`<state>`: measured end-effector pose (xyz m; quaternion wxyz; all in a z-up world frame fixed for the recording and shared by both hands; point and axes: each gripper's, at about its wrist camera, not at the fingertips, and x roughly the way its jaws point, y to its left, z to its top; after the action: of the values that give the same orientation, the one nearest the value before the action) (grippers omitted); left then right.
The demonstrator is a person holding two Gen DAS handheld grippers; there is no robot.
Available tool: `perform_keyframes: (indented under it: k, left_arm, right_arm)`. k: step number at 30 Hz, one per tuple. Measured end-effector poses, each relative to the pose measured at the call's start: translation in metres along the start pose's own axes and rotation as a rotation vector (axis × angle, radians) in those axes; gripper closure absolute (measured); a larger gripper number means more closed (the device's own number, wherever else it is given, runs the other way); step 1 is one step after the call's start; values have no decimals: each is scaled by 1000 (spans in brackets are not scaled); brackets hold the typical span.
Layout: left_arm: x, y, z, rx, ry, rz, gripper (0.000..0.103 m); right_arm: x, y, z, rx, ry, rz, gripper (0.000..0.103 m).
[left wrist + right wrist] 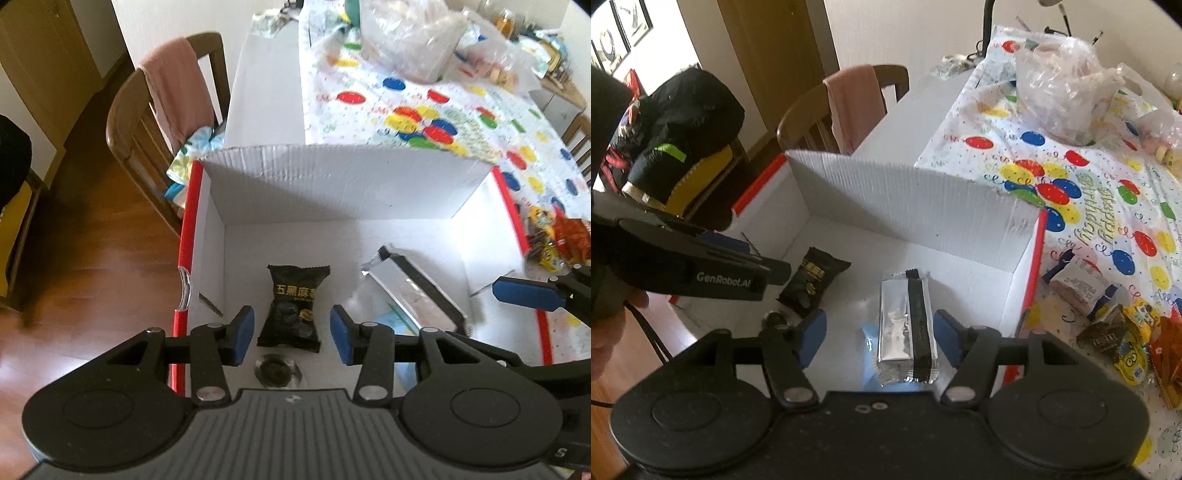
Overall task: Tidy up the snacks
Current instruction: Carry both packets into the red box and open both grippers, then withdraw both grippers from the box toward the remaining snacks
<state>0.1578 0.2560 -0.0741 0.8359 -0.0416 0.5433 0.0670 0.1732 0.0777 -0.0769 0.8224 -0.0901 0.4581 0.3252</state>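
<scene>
Where box [332, 184] gapes: three snacks

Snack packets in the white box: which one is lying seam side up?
The silver foil packet, below the open right tool. A dark seam strip runs down its length. The black packet beside it shows its printed front instead.

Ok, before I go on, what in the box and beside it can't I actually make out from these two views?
- Small round item: both views, half behind gripper parts; contents unclear.
- Light blue packet: right wrist view, mostly under the silver packet; print hidden.
- Silver packet: label side not visible.
- Loose snacks beside the white box: the pile runs off the frame edge; count uncertain.
</scene>
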Motion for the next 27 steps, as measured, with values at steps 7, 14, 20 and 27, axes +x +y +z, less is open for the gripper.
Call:
perform_keyframes:
  k: [7, 14, 20, 27]
  left_arm:
    - [-30, -12, -9, 20, -87, -21, 51]
    - [-53, -31, -21, 40, -152, -45, 47]
    - [-67, -56, -29, 61, -192, -69, 46]
    - [-81, -91, -36, 86, -253, -83, 38]
  right_arm:
    - [-29, -9, -8, 33, -50, 20, 32]
    - [-61, -25, -20, 65, -113, 34, 23]
    - [-84, -43, -31, 95, -158, 50, 20]
    - [-108, -71, -50, 113, -194, 60, 16]
